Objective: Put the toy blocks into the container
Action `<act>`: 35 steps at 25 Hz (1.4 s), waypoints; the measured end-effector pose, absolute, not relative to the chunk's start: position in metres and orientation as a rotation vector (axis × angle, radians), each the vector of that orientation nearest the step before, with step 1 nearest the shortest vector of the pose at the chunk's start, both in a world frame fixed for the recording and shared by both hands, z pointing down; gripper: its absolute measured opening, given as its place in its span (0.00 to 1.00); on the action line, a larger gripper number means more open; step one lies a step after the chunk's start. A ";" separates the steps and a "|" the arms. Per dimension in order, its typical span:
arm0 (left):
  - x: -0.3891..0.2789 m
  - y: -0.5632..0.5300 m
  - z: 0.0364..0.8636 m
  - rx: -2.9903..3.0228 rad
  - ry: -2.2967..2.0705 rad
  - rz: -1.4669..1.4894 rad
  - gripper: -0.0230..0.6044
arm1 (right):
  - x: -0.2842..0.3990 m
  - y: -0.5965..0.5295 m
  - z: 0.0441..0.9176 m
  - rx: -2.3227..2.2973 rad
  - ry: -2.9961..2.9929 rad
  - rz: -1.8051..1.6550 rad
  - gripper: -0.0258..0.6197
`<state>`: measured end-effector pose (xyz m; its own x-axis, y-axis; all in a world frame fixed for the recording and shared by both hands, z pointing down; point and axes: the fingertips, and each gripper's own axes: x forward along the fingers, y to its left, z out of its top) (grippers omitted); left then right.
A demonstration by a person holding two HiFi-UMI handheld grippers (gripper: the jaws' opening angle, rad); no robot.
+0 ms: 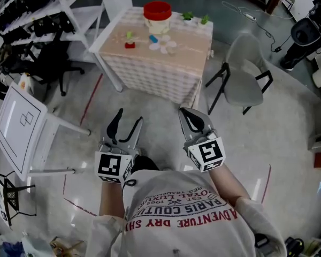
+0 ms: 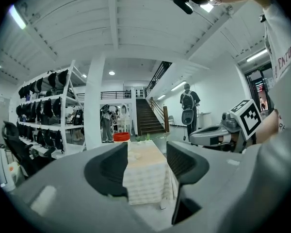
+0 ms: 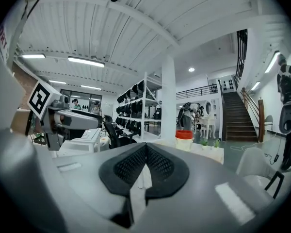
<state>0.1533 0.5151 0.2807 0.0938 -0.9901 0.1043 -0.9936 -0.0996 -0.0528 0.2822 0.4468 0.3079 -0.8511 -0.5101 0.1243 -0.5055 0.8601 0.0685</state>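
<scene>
text | shirt [image 1: 187,226] | ADVENTURE DRY / PARIS COUT… / ROYAL LUX… (upside down, partly cut off)

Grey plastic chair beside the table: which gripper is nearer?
Right. The right gripper is short of the grey plastic chair, to its left; the left gripper is farther left.

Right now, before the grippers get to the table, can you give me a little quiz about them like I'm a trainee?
1. True or false: the left gripper has its jaws apart with nothing between them.
2. The right gripper is: A) shut and empty, B) holding a block, C) wide open.
3. Fill in: the container on the table has a ____ top.
Key: 1 true; 2 A; 3 red.
</scene>
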 end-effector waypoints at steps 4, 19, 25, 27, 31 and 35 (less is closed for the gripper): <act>0.133 0.502 0.292 2.286 -2.070 0.200 0.43 | 0.262 0.433 0.319 0.798 -2.872 -0.019 0.04; -0.027 0.373 0.321 2.417 -1.850 0.207 0.43 | 0.104 0.321 0.338 0.939 -2.756 -0.008 0.04; -0.105 0.307 0.324 2.484 -1.733 0.228 0.43 | 0.030 0.269 0.337 1.002 -2.694 -0.004 0.04; -0.122 0.288 0.327 2.508 -1.683 0.238 0.43 | 0.013 0.252 0.336 1.040 -2.674 -0.002 0.04; -0.145 0.253 0.342 2.521 -1.599 0.257 0.43 | -0.010 0.223 0.343 1.088 -2.634 0.019 0.04; -0.155 0.227 0.368 2.499 -1.530 0.292 0.43 | -0.021 0.200 0.356 1.094 -2.603 0.044 0.04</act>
<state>-0.1552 0.2271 0.3677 0.4459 -0.8540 0.2682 -0.8928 -0.4459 0.0643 -0.0212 0.2001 0.3556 -0.6573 -0.6915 0.2998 -0.7011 0.7069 0.0933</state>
